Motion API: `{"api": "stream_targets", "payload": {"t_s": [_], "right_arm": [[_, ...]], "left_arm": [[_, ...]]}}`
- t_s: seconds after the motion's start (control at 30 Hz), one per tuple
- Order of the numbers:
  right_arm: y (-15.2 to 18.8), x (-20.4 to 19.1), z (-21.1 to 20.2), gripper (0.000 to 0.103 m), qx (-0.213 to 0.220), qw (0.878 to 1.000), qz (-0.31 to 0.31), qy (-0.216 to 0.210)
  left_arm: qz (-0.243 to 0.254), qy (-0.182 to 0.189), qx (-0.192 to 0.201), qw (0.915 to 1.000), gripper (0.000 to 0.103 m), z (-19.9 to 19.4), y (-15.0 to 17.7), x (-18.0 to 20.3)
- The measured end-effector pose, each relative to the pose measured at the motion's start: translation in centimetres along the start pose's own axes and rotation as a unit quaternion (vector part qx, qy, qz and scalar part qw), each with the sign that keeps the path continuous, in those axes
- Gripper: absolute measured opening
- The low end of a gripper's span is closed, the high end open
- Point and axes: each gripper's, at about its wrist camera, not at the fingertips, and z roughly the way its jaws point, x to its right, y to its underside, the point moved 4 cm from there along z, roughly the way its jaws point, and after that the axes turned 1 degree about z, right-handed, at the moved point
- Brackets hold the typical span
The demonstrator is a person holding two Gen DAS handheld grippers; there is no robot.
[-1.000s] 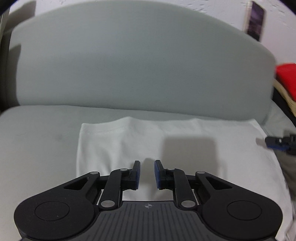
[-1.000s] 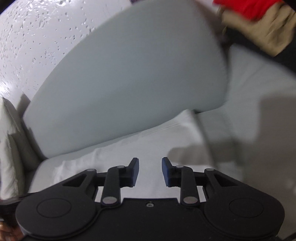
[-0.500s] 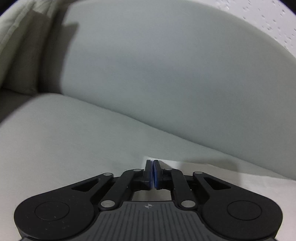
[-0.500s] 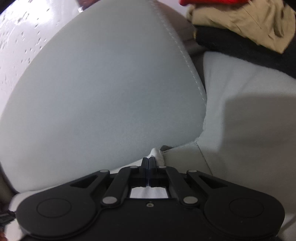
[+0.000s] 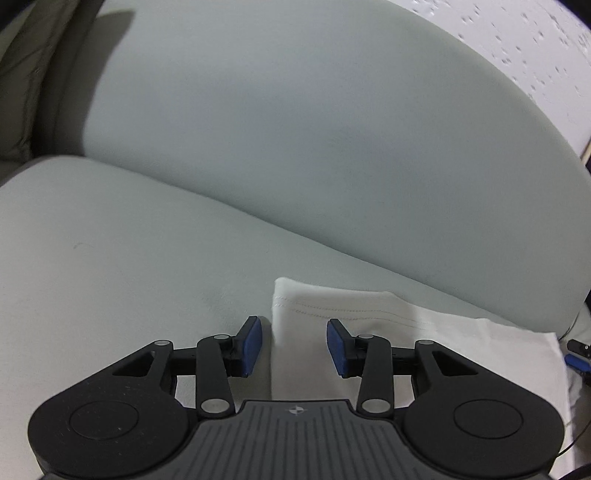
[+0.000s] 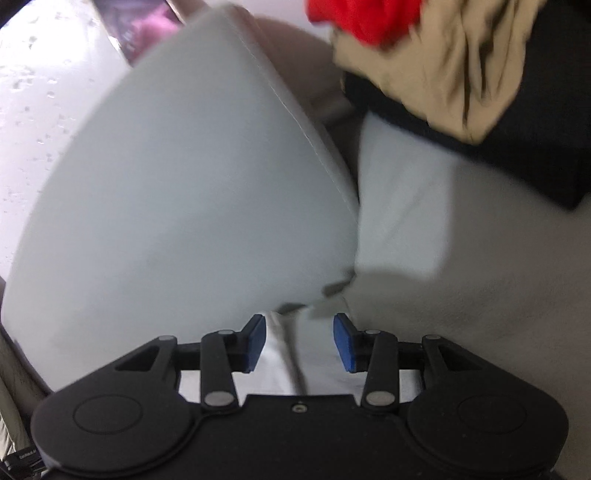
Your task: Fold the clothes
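Observation:
A folded white garment (image 5: 424, 339) lies flat on the pale grey sofa seat (image 5: 129, 266), its stitched hem toward the backrest. My left gripper (image 5: 293, 345) is open over the garment's left corner, its fingers astride the left edge with nothing held. In the right wrist view my right gripper (image 6: 299, 341) is open above the garment's right end (image 6: 280, 365), which shows white between and behind the fingers. That view is blurred. The tip of the right gripper (image 5: 578, 354) shows at the far right of the left wrist view.
The sofa's grey backrest (image 5: 314, 129) rises just behind the garment. A heap of other clothes, red (image 6: 362, 18), tan (image 6: 443, 62) and black (image 6: 535, 147), lies at the sofa's right end. A cushion (image 5: 18, 85) stands at the far left.
Both grippers were open a second ago, shut on the garment's far corners half a second ago, and are open again now. The garment lies flat with its corners released.

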Motion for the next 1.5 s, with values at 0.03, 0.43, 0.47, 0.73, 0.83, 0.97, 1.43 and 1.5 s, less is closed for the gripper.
{"api": "stream_targets", "payload": {"t_s": [0.03,0.43,0.47,0.73,0.83,0.97,1.43,1.5], "right_arm": [[0.1,0.1,0.3,0.036,-0.005,1.000,-0.001,-0.004],[1.4,-2.3,2.1,0.005,-0.026,0.997,-0.073,-0.009],[1.5,-2.5,1.4,0.005,-0.017,0.997,-0.077,-0.008],[2.6,-3.1,-4.7,0.005,0.018,0.999,-0.044,-0.005],[3.0,-3.3,-8.1,0.005,0.021,1.000,-0.019,-0.014],[3.1,-2.7,-11.9,0.005,0.019,0.999,0.015,-0.023],[7.2,-0.1,-25.4,0.005,-0.055,0.995,0.082,-0.014],[9.0,0.7,-25.2,0.005,-0.070,0.993,0.092,0.005]], "left_arm": [[0.005,0.001,0.000,1.0000,0.035,0.2,-0.1,0.2],[0.060,-0.043,0.027,0.9969,0.005,0.1,-0.1,1.4],[0.060,-0.047,0.033,0.9966,0.005,-0.5,0.1,1.4],[0.073,-0.071,0.070,0.9923,0.005,-6.3,0.1,3.1],[0.082,-0.076,0.078,0.9907,0.005,-9.4,1.1,4.0],[0.083,-0.075,0.077,0.9907,0.005,-13.9,3.3,4.8],[0.000,-0.119,0.004,0.9928,0.005,-25.4,16.2,4.1],[-0.001,-0.119,0.005,0.9928,0.005,-26.9,17.5,4.1]]}}
